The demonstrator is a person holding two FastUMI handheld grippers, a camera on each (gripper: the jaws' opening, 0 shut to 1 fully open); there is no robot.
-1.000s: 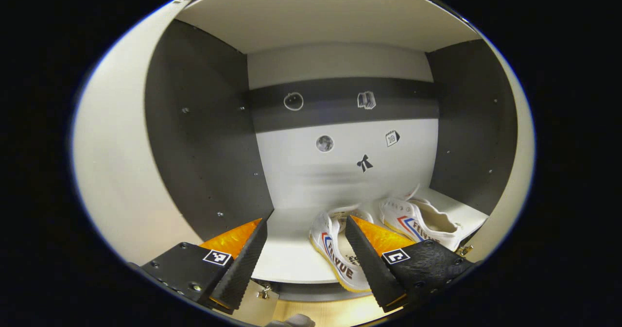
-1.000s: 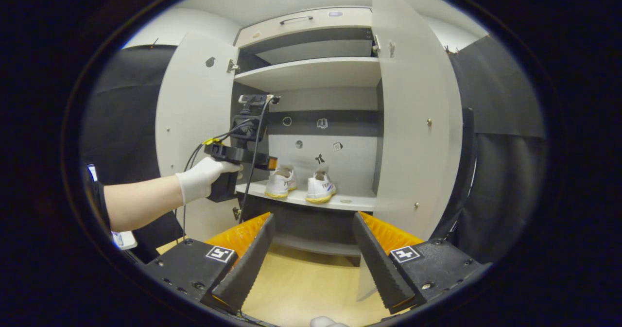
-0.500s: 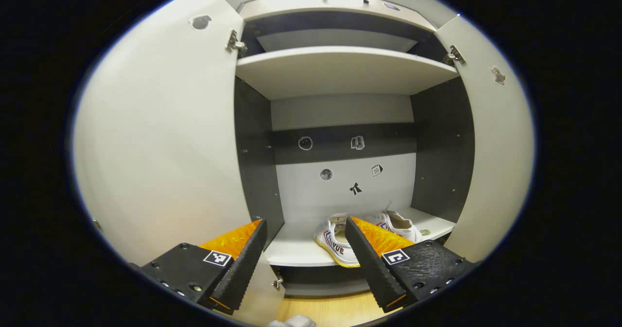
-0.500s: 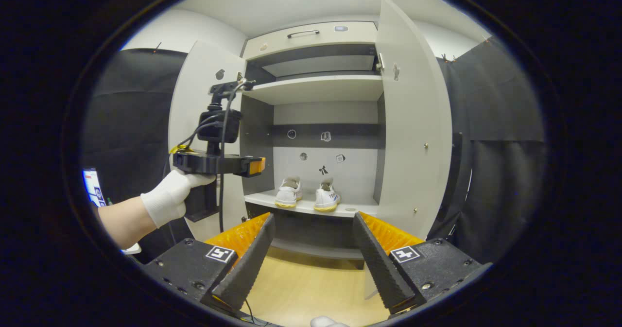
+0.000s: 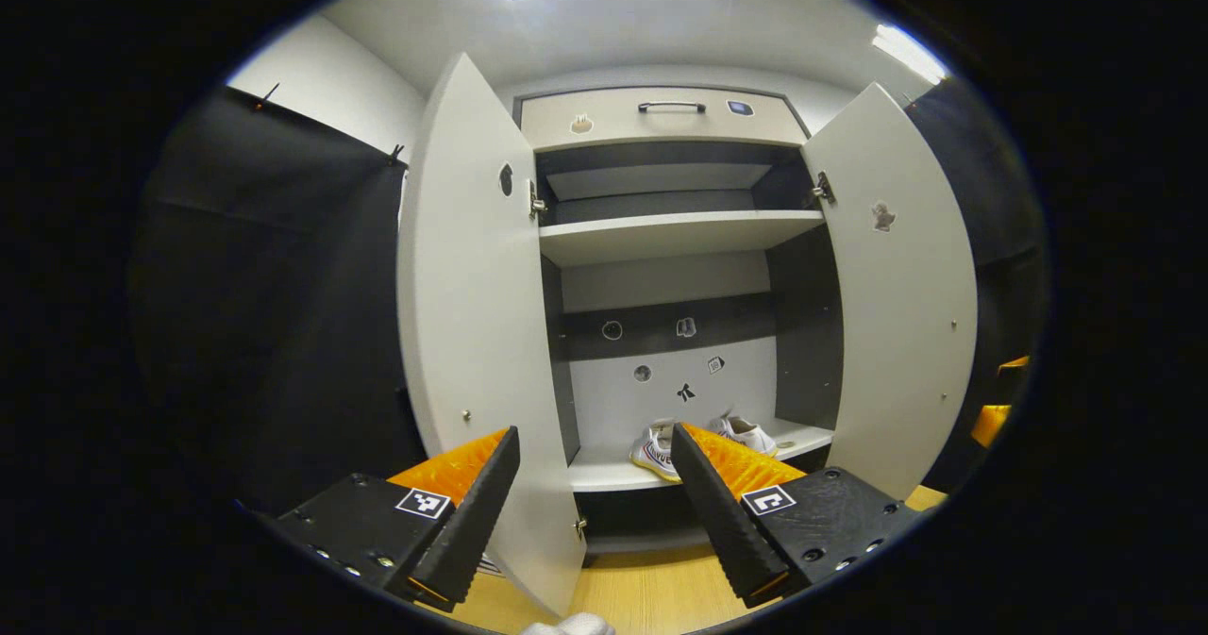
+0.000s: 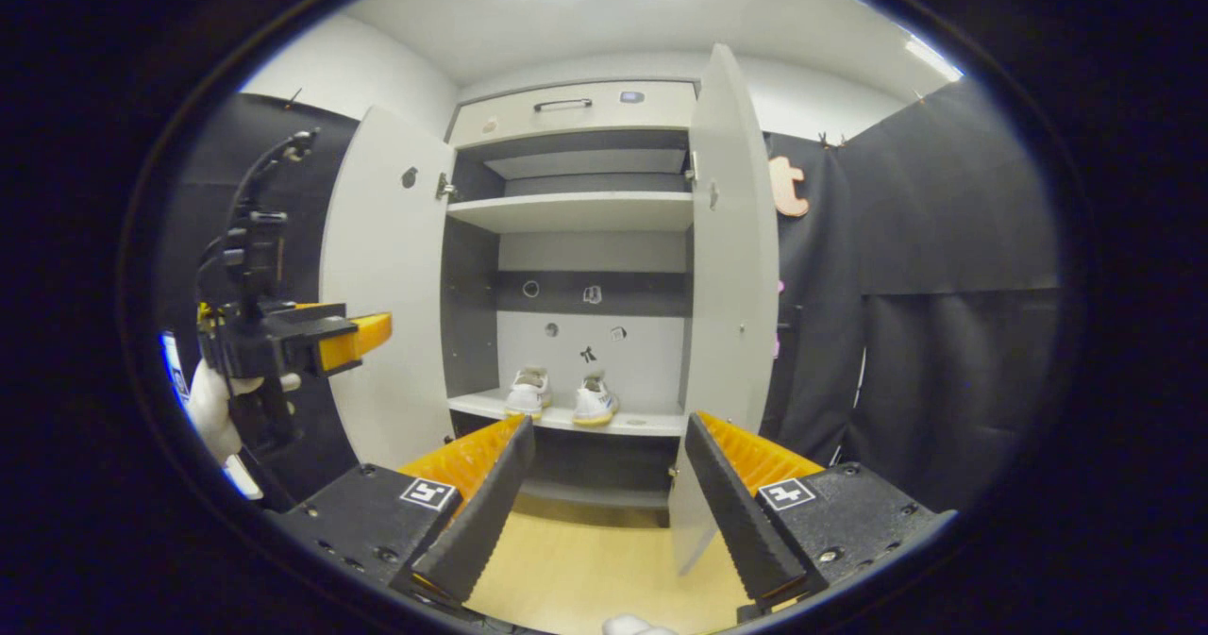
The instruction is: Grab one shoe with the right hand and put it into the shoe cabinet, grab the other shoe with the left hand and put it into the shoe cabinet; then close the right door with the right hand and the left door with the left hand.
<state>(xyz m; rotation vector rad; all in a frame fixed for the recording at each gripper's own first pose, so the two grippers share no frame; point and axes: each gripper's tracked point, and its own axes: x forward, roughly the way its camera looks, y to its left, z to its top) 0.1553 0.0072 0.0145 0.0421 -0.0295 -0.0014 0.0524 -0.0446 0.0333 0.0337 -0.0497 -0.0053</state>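
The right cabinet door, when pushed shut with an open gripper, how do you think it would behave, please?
The right door is a flat, tall panel, so it probably stays rigid. It hangs on a hinge at the cabinet's edge, so it should swing rather than slide. Its face looks smooth; the right gripper, jaws open, might skid along it.

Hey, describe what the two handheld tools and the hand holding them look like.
Each tool, left and right, has two ridged wedge fingers on black blocks bearing square black-and-white markers. In the right gripper view, a white-gloved hand grips the left tool's black handle, with a camera and cables on top.
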